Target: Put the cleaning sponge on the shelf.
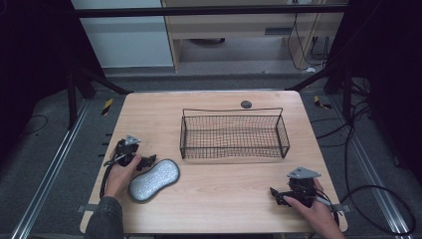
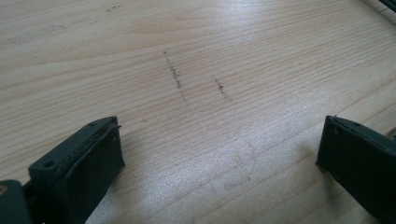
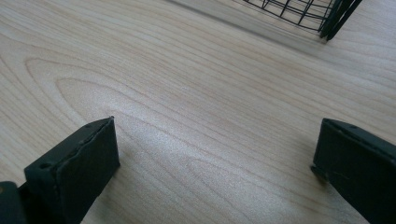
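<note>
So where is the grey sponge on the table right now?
In the high view, the sponge lies at the front left of the table, just right of the left gripper and well short of the wire basket.

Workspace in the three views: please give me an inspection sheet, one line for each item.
Surface: wooden table, some dark scuff marks.
Job's things: empty wire basket; grey scrubbing pad lying flat, near left.
Clutter: nothing seen.
Grippers: left gripper open, beside the pad; right gripper open, on bare wood.
Cables: black cables on the floor, right.
Surroundings: dark frame, grey floor, cabinet behind.
</note>
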